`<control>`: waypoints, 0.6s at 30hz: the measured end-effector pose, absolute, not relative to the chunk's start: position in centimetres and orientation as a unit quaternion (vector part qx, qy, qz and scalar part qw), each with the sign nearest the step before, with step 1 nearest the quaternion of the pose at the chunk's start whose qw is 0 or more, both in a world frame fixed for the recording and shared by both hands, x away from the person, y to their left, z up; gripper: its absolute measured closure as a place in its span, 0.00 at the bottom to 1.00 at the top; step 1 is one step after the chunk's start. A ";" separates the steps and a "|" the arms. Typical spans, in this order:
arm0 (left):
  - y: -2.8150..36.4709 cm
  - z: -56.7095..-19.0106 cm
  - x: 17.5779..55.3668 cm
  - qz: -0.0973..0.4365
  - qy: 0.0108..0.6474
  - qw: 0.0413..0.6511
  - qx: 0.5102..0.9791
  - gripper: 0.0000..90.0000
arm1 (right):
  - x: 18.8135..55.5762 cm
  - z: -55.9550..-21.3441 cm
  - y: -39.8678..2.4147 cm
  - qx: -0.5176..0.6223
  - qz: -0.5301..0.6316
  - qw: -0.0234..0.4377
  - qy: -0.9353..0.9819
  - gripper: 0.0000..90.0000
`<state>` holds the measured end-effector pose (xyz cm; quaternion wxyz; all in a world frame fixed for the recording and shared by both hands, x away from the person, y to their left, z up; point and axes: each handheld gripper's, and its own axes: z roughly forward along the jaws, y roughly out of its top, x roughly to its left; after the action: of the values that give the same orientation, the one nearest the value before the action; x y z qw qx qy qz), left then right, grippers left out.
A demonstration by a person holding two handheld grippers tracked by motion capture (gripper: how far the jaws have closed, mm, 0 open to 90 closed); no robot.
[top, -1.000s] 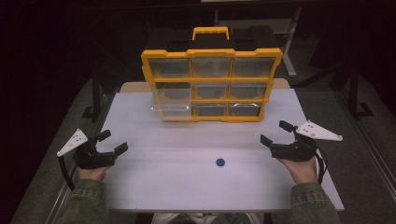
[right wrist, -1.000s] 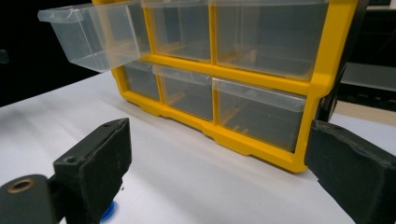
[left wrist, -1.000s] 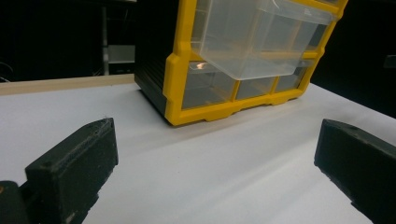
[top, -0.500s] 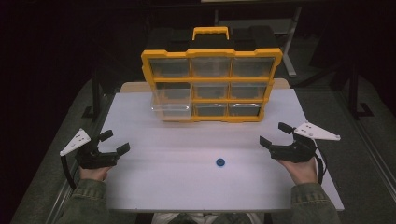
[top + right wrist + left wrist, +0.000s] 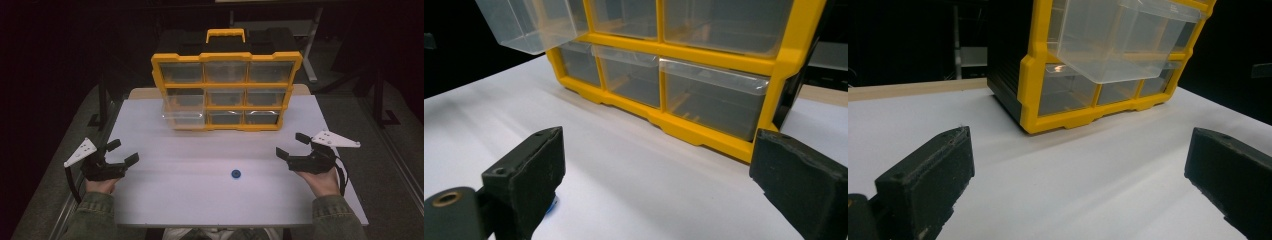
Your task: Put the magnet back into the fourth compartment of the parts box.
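**Two open claws, nothing picked up yet**

High view: left claw (image 5: pixel 116 156) and right claw (image 5: pixel 294 148) rest wide open, empty, on the white tabletop (image 5: pixel 165 200). A small blue round button (image 5: pixel 235 174) lies between them.

Left claw view: one clear plastic drawer (image 5: pixel 1120 37) sticks out of the yellow drawer box (image 5: pixel 1030 65).

Right claw view: other drawers look shut. The job seems barely begun.

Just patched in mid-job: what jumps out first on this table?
The yellow organizer standing at the table's far side, with one clear drawer pulled out at its left. Nearer, a small blue disc lies alone on the white top, between the open left claw and open right claw.
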<state>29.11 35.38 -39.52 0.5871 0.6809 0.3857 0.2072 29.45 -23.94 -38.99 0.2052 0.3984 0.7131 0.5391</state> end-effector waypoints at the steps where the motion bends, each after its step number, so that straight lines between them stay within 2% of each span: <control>1: 35.4 -39.5 29.1 0.207 0.386 0.587 0.681 0.00 | 29.4 -39.0 -23.9 0.398 0.539 0.205 0.713 0.08; 18: 35.3 -39.6 29.1 0.206 0.384 0.586 0.683 0.00 | 30.4 -38.2 -22.0 0.370 0.515 0.184 0.751 0.08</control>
<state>29.11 35.28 -39.56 0.5864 0.6827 0.3842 0.2060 30.44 -21.98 -38.24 0.1843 0.3699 0.7509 0.5151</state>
